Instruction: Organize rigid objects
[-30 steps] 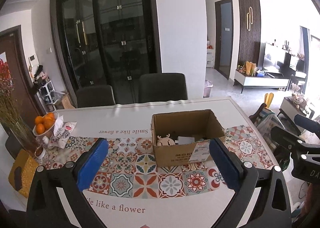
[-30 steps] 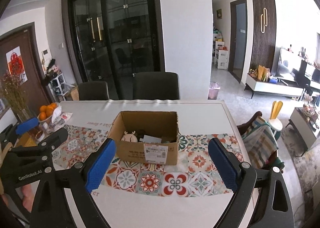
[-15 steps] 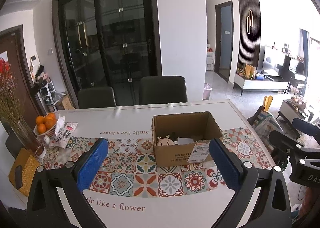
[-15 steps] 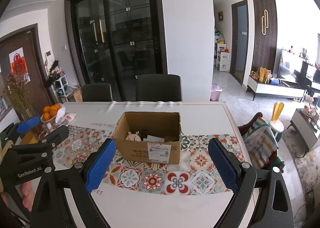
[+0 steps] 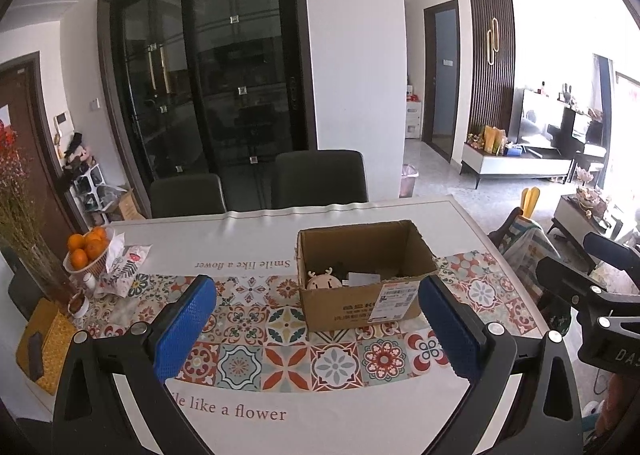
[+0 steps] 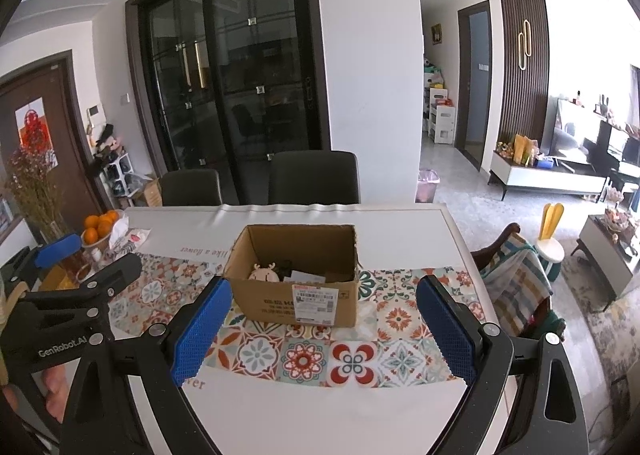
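Observation:
An open cardboard box [image 5: 360, 303] stands on the patterned table runner [image 5: 280, 355]; it also shows in the right wrist view [image 6: 296, 299]. Inside lie a round beige deer-face toy [image 5: 320, 282], a white card and dark items, partly hidden by the box wall. My left gripper [image 5: 318, 327] is open and empty, held above the table in front of the box. My right gripper [image 6: 324, 327] is open and empty, also in front of the box. Each gripper shows at the edge of the other's view.
A bowl of oranges [image 5: 86, 251], a printed packet [image 5: 124, 267], a vase of dried flowers [image 5: 24, 223] and a yellow mat [image 5: 44, 343] sit at the table's left end. Two dark chairs [image 5: 320, 179] stand behind the table. A draped chair [image 6: 516, 275] stands at the right.
Both grippers have drawn back and risen a little, so the box looks slightly smaller and farther. Both stay open and empty.

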A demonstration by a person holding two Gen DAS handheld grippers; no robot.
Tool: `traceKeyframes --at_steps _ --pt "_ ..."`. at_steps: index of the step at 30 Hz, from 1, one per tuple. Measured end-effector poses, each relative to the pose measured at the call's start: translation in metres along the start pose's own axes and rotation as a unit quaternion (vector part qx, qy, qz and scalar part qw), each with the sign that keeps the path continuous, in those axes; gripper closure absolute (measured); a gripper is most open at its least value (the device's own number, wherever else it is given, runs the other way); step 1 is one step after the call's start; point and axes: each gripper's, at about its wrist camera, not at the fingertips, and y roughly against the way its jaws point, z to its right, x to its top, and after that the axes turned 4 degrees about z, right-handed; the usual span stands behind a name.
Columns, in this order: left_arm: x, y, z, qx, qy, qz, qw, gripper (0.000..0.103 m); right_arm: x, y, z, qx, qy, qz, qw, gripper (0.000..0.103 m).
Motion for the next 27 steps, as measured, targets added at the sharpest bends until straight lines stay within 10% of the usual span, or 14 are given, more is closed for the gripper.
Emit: traceKeyframes --at_steps 27 --pt "0.0004 -0.001 0.0032 -0.001 -0.004 -0.001 1.0 0.0 -0.0025 0.003 0.0016 -0.001 -0.001 0.001 1.0 0.009"
